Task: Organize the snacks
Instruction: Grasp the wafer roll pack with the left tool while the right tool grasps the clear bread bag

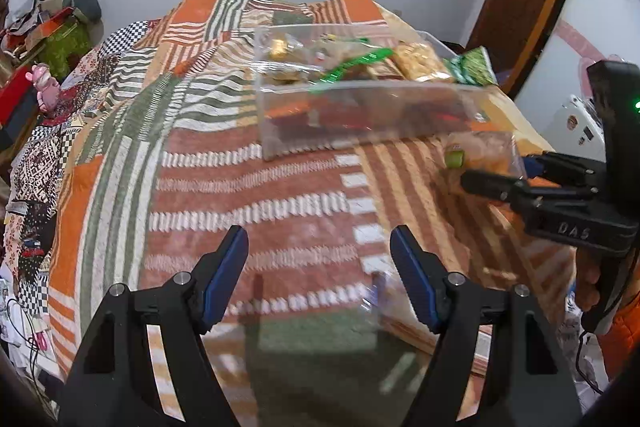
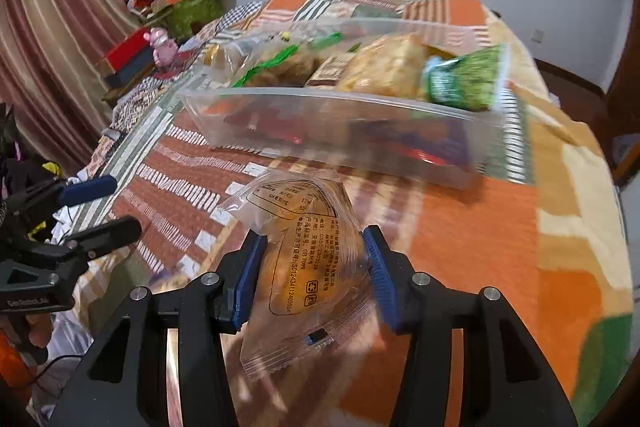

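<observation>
I worked over a patchwork quilt [image 1: 280, 195] below a white wall. My right gripper [image 2: 312, 267] pinched a clear bread packet [image 2: 308, 259] printed "GB 7099", just before the clear snack bin [image 2: 340, 123]; my left gripper [image 1: 320, 267] gaped empty.

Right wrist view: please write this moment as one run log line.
right gripper: shut on clear pastry packet | left gripper: open, holds nothing | clear snack bin: on patchwork bedspread, filled

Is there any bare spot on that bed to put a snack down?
Yes: the striped quilt lies bare between the clear bin and the left gripper, and left of the bin. The bin is crowded with packets; the right gripper with its pastry packet fills the bin's near-right side.
</observation>
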A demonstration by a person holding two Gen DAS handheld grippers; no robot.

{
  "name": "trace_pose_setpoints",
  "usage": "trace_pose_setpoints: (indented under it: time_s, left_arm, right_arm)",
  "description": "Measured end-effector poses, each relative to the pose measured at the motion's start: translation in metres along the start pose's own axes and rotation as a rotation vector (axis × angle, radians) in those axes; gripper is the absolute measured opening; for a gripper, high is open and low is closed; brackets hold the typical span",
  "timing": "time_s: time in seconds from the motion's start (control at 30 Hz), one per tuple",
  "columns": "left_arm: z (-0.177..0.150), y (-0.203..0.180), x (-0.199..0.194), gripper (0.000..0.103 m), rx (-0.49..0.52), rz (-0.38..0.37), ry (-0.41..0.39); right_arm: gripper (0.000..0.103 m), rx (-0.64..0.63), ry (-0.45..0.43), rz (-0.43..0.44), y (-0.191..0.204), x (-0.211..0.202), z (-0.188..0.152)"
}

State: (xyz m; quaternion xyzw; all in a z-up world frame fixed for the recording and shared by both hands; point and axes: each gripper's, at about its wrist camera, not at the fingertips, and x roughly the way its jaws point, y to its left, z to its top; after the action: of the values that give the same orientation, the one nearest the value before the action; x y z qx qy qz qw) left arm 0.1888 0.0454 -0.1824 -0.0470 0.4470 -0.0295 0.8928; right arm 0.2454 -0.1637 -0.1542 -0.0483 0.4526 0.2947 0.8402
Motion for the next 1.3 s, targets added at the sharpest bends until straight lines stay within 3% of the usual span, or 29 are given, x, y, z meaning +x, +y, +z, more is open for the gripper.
trace_pose_setpoints:
  time_s: [0.23,0.47,0.73,0.83,0.9,0.97,1.3]
  left_arm:
    - [-0.019,-0.035,-0.012,0.082,0.009,-0.047,0.034]
    - [-0.038,-0.065,0.002,0.084,-0.01,-0.109,0.144]
    - [-0.045,-0.086,0.023,0.085,0.017,-0.073,0.135]
    - [-0.045,-0.09,0.025,0.071,0.071,-0.037,0.094]
    - [-0.044,-0.088,0.025,0.053,0.088,-0.026,0.08]
    - [-0.042,-0.084,0.025,0.045,0.095,-0.014,0.069]
    - [-0.023,-0.063,0.01,0.045,0.072,0.0,-0.002]
  right_arm:
    - [0.046,0.01,-0.062,-0.042,-0.009,-0.041,-0.023]
    - [0.046,0.015,-0.105,-0.06,-0.013,-0.062,-0.042]
    - [0.046,0.055,-0.131,-0.053,-0.024,-0.076,-0.054]
    - [0.047,0.068,-0.134,-0.052,-0.027,-0.078,-0.055]
    - [0.047,0.072,-0.135,-0.051,-0.028,-0.078,-0.056]
    - [0.047,0.073,-0.134,-0.053,-0.028,-0.077,-0.055]
    - [0.046,0.055,-0.145,-0.058,-0.022,-0.071,-0.04]
